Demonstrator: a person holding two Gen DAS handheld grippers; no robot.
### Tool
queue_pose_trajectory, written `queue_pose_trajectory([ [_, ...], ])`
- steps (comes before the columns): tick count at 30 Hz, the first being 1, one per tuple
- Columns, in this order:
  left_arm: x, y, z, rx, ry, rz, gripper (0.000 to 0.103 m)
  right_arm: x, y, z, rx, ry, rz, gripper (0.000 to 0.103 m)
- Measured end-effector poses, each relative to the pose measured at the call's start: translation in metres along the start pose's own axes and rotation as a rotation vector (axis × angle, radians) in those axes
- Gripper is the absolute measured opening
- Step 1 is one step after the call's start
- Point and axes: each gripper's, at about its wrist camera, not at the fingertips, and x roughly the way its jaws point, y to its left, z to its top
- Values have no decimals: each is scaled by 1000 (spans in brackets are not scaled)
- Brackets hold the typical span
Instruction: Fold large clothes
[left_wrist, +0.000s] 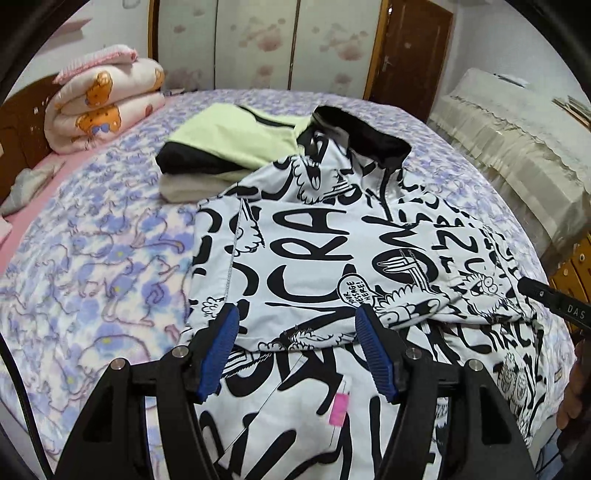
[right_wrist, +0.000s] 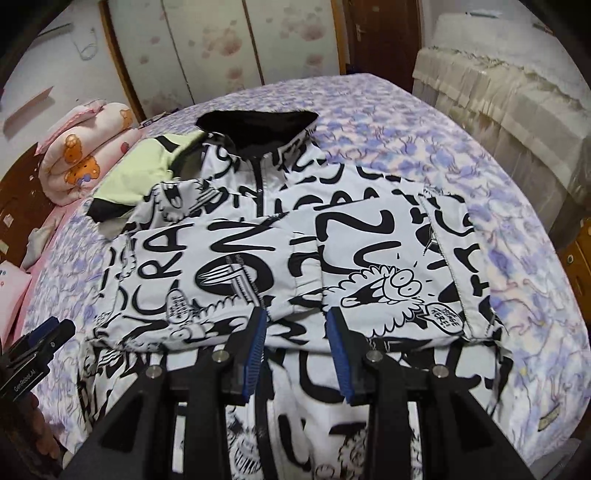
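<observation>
Bedspread (left_wrist: 92, 258) carries my printed jacket (left_wrist: 314, 240) at its near edge, sleeves folded in; left gripper (left_wrist: 295, 343) and right gripper (right_wrist: 297, 347) both apart, empty above it; next fold wants hem corners pinched evenly.

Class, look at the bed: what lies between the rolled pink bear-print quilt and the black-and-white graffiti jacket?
A folded pale green and black garment sits between the quilt and the jacket, its near edge under the jacket's shoulder. The left wrist view shows this best.
</observation>
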Motion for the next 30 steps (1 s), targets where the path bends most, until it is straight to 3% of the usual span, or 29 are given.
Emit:
queue_pose_trajectory([
  [14, -60, 5, -24, 17, -91, 6, 71, -56, 36, -27, -66, -71, 0, 34],
  [23, -68, 14, -50, -1, -66, 28, 73, -65, 40, -46, -94, -56, 1, 35],
  [30, -68, 30, -77, -14, -12, 63, 76, -70, 24, -62, -74, -40, 2, 44],
])
